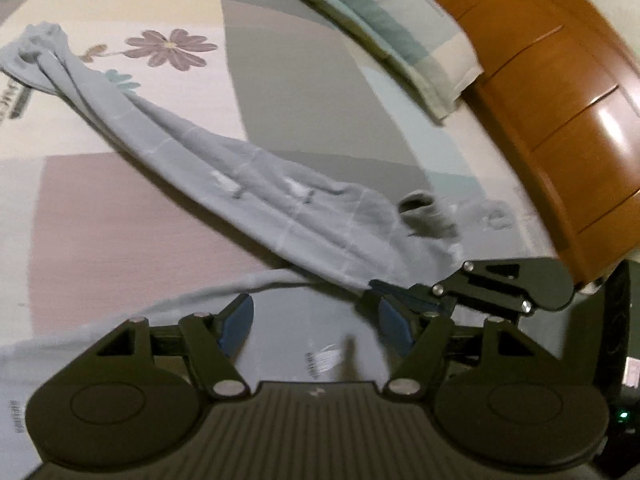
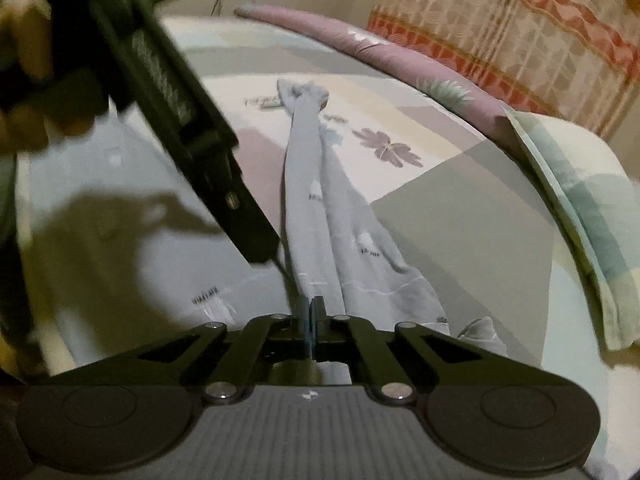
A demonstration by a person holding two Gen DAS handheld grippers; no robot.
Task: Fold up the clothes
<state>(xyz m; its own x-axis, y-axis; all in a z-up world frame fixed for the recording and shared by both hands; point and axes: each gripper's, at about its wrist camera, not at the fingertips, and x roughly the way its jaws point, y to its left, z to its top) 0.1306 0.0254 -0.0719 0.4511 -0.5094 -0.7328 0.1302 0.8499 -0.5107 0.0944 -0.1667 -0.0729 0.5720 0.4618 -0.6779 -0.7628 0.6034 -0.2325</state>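
The right tongs (image 2: 311, 312) are clamped on the pale blue bunched cotton garment (image 2: 308, 184) at lower centre; the left tongs (image 1: 316, 320) stand apart. The hem should be pulled taut before flattening on the patchwork floral bed (image 2: 460, 208).

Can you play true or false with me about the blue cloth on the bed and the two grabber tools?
1. The pale blue-grey cloth lies stretched in a long rope shape across the patchwork flowered bedsheet. True.
2. The right tool is wide open with nothing in it. False: its jaws are shut on the near end of the cloth.
3. The left tool has its blue pads apart. True.
4. The cloth is already folded into a neat square. False: it is bunched and twisted, not folded.
5. A shiny orange-brown wooden headboard stands beside the bed. True.
6. The checked green and cream pillow lies on top of the cloth. False: it lies apart, at the bed's edge.
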